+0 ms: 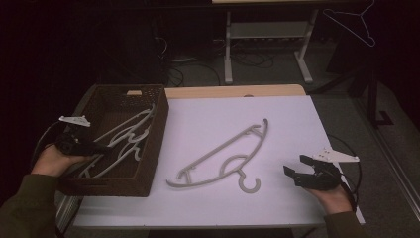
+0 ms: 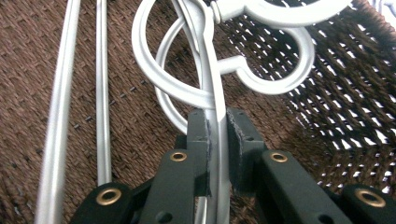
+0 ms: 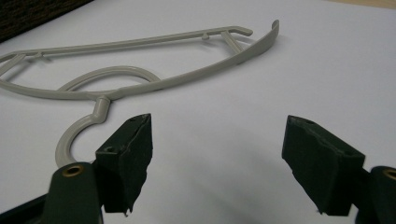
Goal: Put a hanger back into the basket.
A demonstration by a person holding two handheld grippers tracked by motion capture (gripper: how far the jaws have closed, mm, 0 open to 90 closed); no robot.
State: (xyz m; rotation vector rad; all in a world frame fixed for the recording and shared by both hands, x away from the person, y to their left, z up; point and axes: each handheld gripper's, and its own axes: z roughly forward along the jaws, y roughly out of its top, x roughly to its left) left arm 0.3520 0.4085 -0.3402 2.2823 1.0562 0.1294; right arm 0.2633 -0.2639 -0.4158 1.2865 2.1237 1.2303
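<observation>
A dark woven basket at the table's left holds several white plastic hangers. My left gripper reaches into it from the left. In the left gripper view its jaws are shut on the thin bar of one white hanger, just below the hook loops. A grey plastic hanger lies flat on the white tabletop, hook toward the near side. My right gripper hovers to the right of that hook, open, with nothing between its pads. The grey hanger lies ahead and to the left in the right gripper view.
The white mat covers a wooden table whose far edge shows behind it. A wire hanger hangs at the upper right. A white-legged desk frame stands on the dark floor beyond.
</observation>
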